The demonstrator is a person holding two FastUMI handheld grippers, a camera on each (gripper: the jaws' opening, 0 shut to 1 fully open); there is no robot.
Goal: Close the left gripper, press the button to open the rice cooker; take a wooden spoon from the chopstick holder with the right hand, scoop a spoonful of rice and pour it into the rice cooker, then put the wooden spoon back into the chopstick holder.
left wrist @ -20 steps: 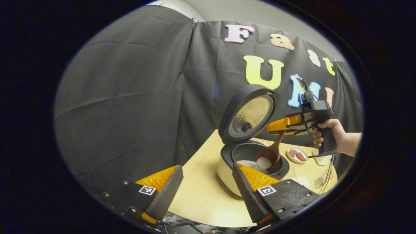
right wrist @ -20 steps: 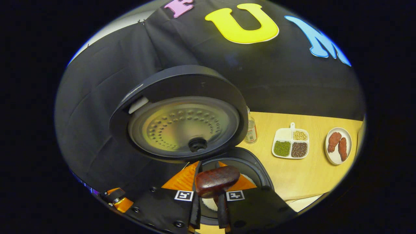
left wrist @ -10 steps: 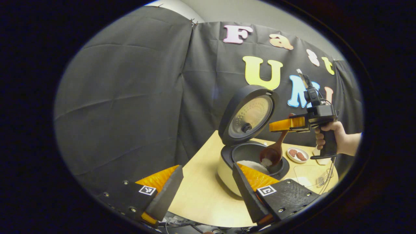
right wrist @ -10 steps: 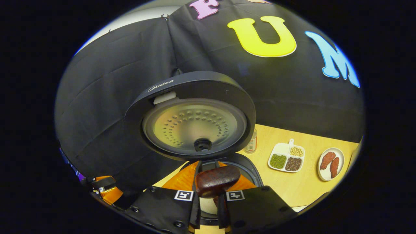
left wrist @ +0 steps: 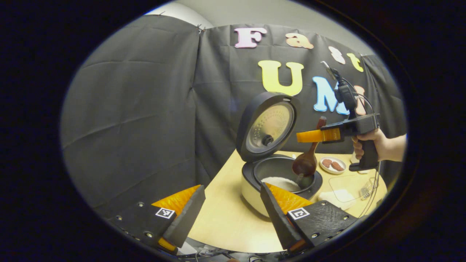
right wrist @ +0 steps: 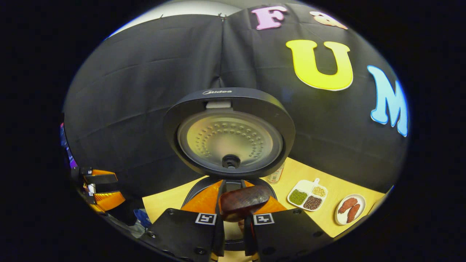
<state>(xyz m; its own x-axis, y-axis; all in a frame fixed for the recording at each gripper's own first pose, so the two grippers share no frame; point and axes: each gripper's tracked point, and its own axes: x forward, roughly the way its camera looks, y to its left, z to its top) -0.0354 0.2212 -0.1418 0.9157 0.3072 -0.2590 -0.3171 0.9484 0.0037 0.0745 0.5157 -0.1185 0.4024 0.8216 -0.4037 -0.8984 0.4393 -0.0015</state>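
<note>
My main worry from here is the wooden spoon (left wrist: pixel 307 160): it hangs bowl-down over the open rice cooker (left wrist: pixel 276 174), pinched near the top of its handle, so I judge it could swing or twist in the grip as I lift it away, clip the pot's rim or the raised lid (right wrist: pixel 229 133), and scatter any grains left clinging onto the bench (left wrist: pixel 225 218). A long lever held at one end also makes the return to the chopstick holder, which I cannot make out in either view, a fiddly aim. The right hand-held gripper (right wrist: pixel 233 218) has its fingers drawn nearly together, both pressing on the spoon's handle, whose dark end sticks up between them in the right gripper view; in the left gripper view the same tool sits right of the lid, held by a hand (left wrist: pixel 367 140). White rice (left wrist: pixel 278 182) lies in the pot and the spoon looks emptied. The left hand-held gripper (left wrist: pixel 233 211) stands wide open at the near left edge of the bench, holding and touching nothing.
</note>
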